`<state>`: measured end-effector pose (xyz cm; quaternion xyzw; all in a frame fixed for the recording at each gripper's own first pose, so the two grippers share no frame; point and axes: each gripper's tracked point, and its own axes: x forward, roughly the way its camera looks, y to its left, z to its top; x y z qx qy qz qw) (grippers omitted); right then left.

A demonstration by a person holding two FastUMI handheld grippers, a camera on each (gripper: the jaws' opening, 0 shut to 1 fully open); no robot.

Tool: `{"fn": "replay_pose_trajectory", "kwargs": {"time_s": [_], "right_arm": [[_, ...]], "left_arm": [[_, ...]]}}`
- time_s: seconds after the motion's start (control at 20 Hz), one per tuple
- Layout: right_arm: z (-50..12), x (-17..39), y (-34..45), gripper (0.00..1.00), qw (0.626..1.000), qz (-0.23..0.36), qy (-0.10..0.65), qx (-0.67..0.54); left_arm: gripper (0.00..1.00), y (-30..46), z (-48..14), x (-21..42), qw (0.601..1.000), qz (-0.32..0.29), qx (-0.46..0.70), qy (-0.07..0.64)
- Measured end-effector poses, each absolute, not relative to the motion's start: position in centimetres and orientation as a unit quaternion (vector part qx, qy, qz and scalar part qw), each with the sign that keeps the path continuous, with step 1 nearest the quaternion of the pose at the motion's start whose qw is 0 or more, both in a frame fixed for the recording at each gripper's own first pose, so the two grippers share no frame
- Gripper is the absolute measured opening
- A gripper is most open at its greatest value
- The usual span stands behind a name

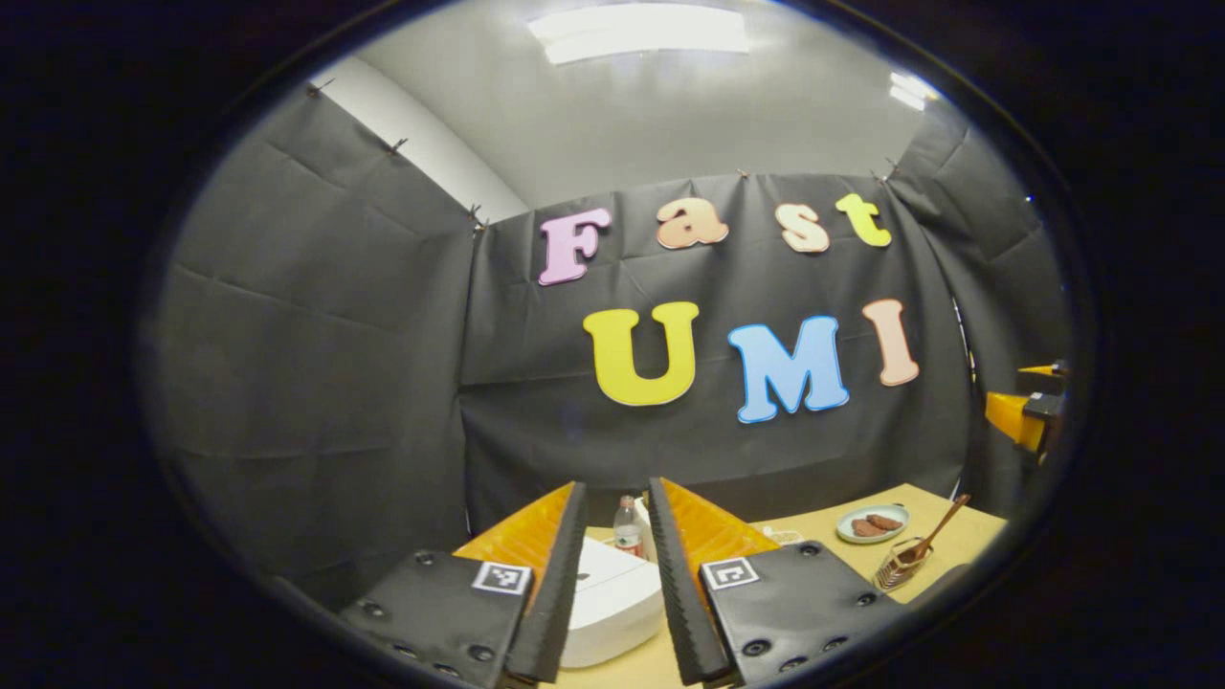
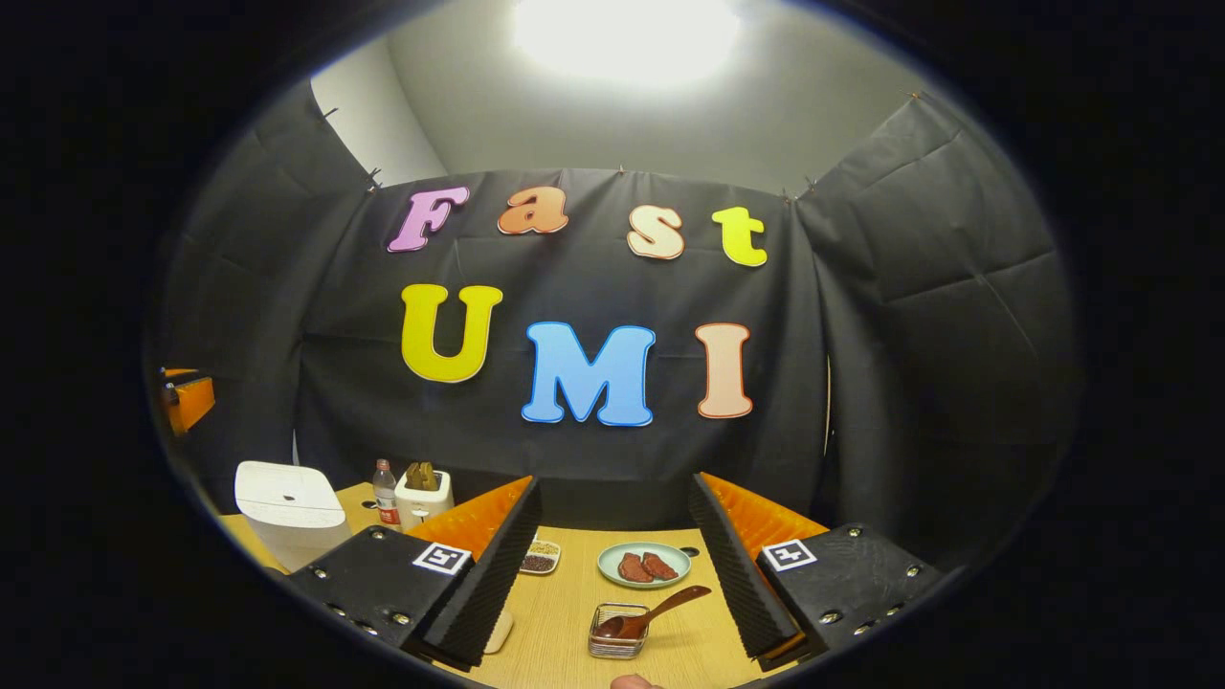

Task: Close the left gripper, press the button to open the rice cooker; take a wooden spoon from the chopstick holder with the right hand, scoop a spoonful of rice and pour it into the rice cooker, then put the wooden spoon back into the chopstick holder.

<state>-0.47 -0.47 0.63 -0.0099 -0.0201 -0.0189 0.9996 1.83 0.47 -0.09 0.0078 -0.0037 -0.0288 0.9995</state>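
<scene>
The rice cooker (image 1: 612,598) is the landmark here: a white box with its lid down, standing on the wooden table (image 1: 957,545). In the left gripper view it lies straight ahead of the left gripper (image 1: 617,574), seen through the gap between the two fingers, below and beyond their tips and not touching them. Those fingers stand parted, with nothing between them, so the first step (closing them) is not yet done. I judge the main risk to lie there: if the parted fingers come down on the lid, they may straddle the button or slide off the smooth top, and the lid stays latched.

Behind the rice cooker, against the wall, stand a small bottle (image 1: 628,528) and a toaster (image 2: 423,493). Off to the cooker's right sits the chopstick holder (image 2: 617,632), a wire basket with the wooden spoon (image 2: 651,612) leaning out of it. The right gripper (image 2: 612,574) hangs above and short of the holder, spread wide and empty. The slanted handle could tip the light holder if caught off-centre. Beyond the holder is a plate (image 2: 643,565).
</scene>
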Motion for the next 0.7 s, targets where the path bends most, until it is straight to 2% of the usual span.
{"fn": "replay_pose_trajectory", "kwargs": {"time_s": [0.15,0.2,0.25,0.3,0.35,0.7], "right_arm": [[0.4,-0.5,-0.2,0.95,1.0,-0.02,-0.015,-0.008],[0.3,-0.6,-0.1,0.95,1.0,-0.02,-0.014,-0.009],[0.2,-0.6,-0.1,0.95,1.0,-0.02,-0.014,-0.011],[0.2,-0.7,0.0,0.95,1.0,-0.02,-0.014,-0.013],[0.3,-0.7,0.0,0.95,1.0,-0.021,-0.014,-0.015],[0.2,-1.4,0.7,0.95,0.999,-0.026,-0.02,-0.017]], "left_arm": [[0.32,0.8,-0.4,1.9,0.999,-0.038,0.003,-0.003],[0.31,0.7,-0.5,2.0,0.999,-0.042,-0.002,-0.004],[0.27,1.6,-0.4,2.0,1.0,-0.03,-0.005,-0.008],[0.16,2.0,-0.4,2.6,1.0,-0.026,-0.009,-0.01],[0.12,1.9,-0.7,2.5,0.999,-0.031,-0.013,-0.006],[0.11,2.5,-4.3,6.1,0.997,-0.053,-0.03,0.037]]}}
